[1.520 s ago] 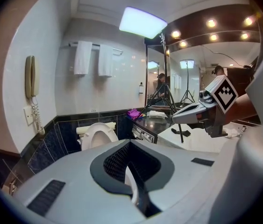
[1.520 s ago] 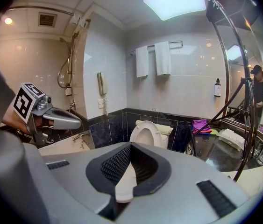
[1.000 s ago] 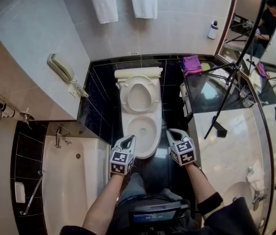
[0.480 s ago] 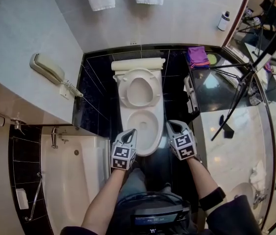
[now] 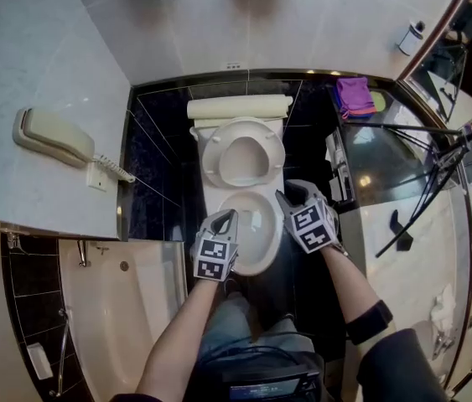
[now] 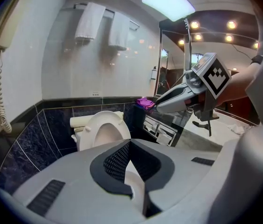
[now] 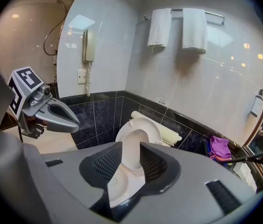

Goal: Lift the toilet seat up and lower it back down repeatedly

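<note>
Phone (image 5: pixel 51 136) on wall far L; tub (image 5: pixel 127 325) below it. L tool (image 5: pixel 227 219) sits by L front rim of bowl (image 5: pixel 262 254), jaw tips together, nothing gripped. Behind it, seat (image 5: pixel 211 162) is up: ring stands upright at back of bowl, leaning toward wall, clear of both tools. R tool (image 5: pixel 288 193) is at bowl's R rim, near seat but apart from it. Its jaws have just been opening and stand well apart, w/ nothing between them; only bowl shows past the pads. Far R: counter (image 5: pixel 403 249), purple cloth (image 5: pixel 353 95) beyond it by the wall.

Est. handling: seat = stiff moulded ring, light, pivots on rear hinge only. Glossy, so pads may slide. Best hold is the free edge, now topmost and farthest from hinge, pads across ring thickness. Likely next = lowering. Guide it fully down, since a dropped seat would bang on rim. Shut L tool could only push or steady, not pinch.
</note>
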Available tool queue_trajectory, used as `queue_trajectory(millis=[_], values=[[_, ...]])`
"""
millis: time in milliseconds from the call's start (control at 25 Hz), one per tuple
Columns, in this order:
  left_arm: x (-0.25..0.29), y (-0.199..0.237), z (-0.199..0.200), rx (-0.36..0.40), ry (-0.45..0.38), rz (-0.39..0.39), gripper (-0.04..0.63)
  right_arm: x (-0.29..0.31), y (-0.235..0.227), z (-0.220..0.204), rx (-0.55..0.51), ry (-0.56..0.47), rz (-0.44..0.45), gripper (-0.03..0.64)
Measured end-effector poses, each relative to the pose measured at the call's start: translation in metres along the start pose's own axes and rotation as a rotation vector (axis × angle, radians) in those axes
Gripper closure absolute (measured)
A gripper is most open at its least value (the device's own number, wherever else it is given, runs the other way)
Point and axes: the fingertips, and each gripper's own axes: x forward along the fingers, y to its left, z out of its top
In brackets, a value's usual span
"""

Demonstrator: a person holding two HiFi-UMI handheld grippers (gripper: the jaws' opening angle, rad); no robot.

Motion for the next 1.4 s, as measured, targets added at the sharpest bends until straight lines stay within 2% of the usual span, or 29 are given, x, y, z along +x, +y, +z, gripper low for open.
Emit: queue_trajectory(millis=[80, 320, 520, 640, 920, 1000, 1080, 1160, 1400], values=[[0.014, 0.014, 0.002, 0.003, 0.001, -0.009, 0.606, 0.024, -0.005, 0.011, -0.049, 0.019, 0.004, 0.464], [0.051, 0.048, 0.010, 0.008, -0.005, -0.007, 0.606, 0.095, -0.035, 0.040, -0.242, 0.061, -0.018, 0.456], [0.084, 0.066, 0.005, -0.014, 0.016, 0.024, 0.606, 0.155, -0.059, 0.055, -0.456, 0.104, -0.007, 0.456], [0.108, 0.074, 0.002, -0.040, 0.018, 0.059, 0.606, 0.188, -0.072, 0.057, -0.540, 0.110, 0.013, 0.456], [0.162, 0.084, -0.013, -0.127, 0.039, 0.149, 0.606, 0.250, -0.092, 0.058, -0.665, 0.072, 0.088, 0.457], [0.176, 0.084, -0.016, -0.141, 0.048, 0.158, 0.606, 0.264, -0.094, 0.056, -0.690, 0.068, 0.111, 0.486], [0.187, 0.084, -0.018, -0.150, 0.055, 0.164, 0.606, 0.275, -0.095, 0.054, -0.705, 0.067, 0.129, 0.495], [0.195, 0.086, -0.021, -0.160, 0.062, 0.173, 0.606, 0.282, -0.093, 0.052, -0.724, 0.064, 0.143, 0.535], [0.204, 0.088, -0.025, -0.176, 0.075, 0.187, 0.606, 0.283, -0.092, 0.048, -0.732, 0.054, 0.148, 0.534]])
